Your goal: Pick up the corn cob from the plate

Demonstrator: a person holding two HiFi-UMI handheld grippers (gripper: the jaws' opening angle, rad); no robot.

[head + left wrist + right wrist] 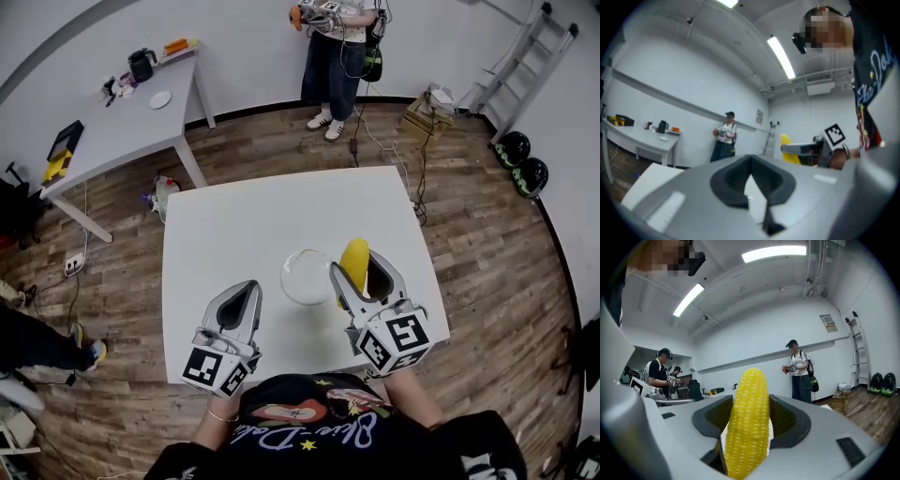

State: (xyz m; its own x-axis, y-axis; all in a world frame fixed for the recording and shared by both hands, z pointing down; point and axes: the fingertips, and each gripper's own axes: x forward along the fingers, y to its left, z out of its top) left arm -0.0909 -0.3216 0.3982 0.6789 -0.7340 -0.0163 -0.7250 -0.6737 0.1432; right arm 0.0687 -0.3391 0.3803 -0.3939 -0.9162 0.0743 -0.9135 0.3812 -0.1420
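Note:
A yellow corn cob (354, 262) stands upright between the jaws of my right gripper (364, 277), which is shut on it and held above the white table, just right of the plate. In the right gripper view the corn cob (748, 420) fills the gap between the jaws. The clear glass plate (306, 277) lies bare near the table's middle. My left gripper (240, 309) hovers left of the plate, shut, with nothing held. From the left gripper view the corn cob (786, 146) shows at the right.
The white table (234, 225) carries only the plate. A person (336, 52) stands beyond its far edge holding grippers. A second white table (103, 122) with small items is at the far left. A ladder (525, 47) and helmets (520, 159) are at the right.

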